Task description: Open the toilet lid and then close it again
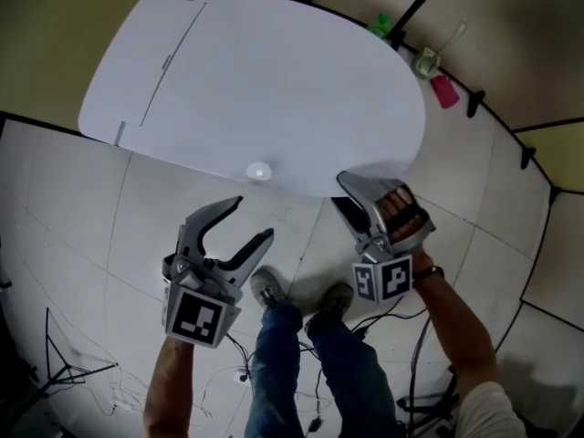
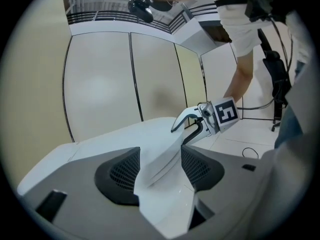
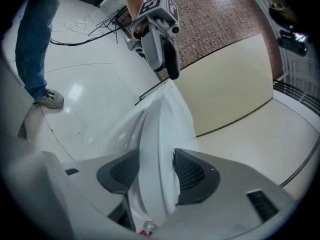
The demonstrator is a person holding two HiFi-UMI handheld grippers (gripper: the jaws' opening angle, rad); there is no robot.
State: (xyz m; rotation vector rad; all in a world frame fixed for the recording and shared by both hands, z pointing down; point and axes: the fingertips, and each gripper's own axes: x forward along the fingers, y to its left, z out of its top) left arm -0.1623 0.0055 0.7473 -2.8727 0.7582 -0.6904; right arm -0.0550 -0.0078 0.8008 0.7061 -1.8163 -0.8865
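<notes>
The white toilet lid (image 1: 265,80) fills the top of the head view, seen from above; the bowl under it is hidden. My right gripper (image 1: 339,188) sits at the lid's front right edge, shut on that edge, with one jaw above it and one below. In the right gripper view the lid's rim (image 3: 165,119) fills the gap between both pads. My left gripper (image 1: 255,217) stands open just in front of the lid's front edge, floor showing between its jaws. In the left gripper view the lid (image 2: 125,139) lies ahead, with the right gripper (image 2: 180,134) on it.
A green bottle (image 1: 379,26), a clear one (image 1: 426,62) and a pink one (image 1: 444,91) stand on the tiled floor by the far right wall. The person's shoes (image 1: 267,290) and cables (image 1: 401,318) are below the grippers. A thin stand (image 1: 55,363) is at the lower left.
</notes>
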